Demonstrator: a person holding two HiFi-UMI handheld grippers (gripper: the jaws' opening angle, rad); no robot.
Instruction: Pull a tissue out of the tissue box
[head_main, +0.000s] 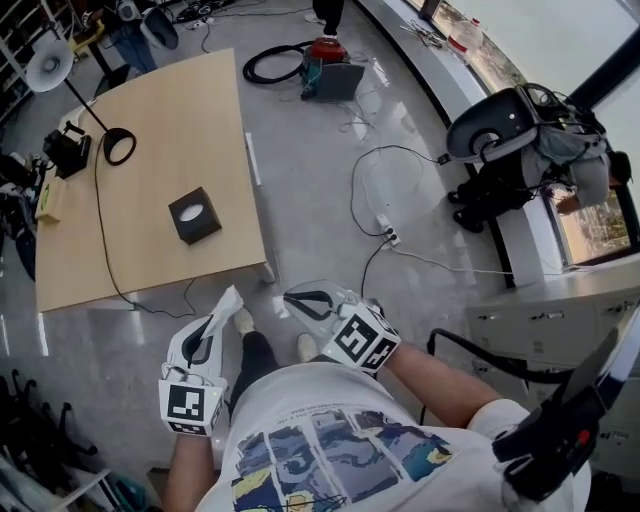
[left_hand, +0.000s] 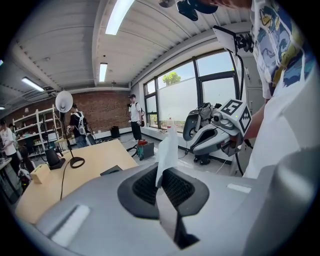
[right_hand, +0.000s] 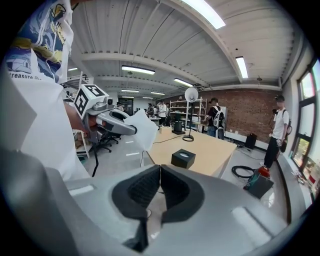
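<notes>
The black tissue box (head_main: 195, 216) sits on the wooden table (head_main: 150, 120) near its front edge, with a white opening on top. In the head view my left gripper (head_main: 213, 323) is off the table, in front of the person's body, shut on a white tissue (head_main: 229, 300) that sticks up past its tips. The left gripper view shows the tissue (left_hand: 167, 149) pinched in my left gripper (left_hand: 159, 186) and the box (left_hand: 111, 170) beyond. My right gripper (head_main: 296, 297) is beside it, shut and empty. The right gripper view shows my right gripper (right_hand: 159, 172), the box (right_hand: 183, 158) and the tissue (right_hand: 142, 129).
A desk lamp (head_main: 118, 146) with its cable, a black device (head_main: 66, 151) and a small carton (head_main: 48, 200) stand on the table's left part. Cables and a power strip (head_main: 387, 232) lie on the grey floor. Several people stand at the room's far side (right_hand: 216, 118).
</notes>
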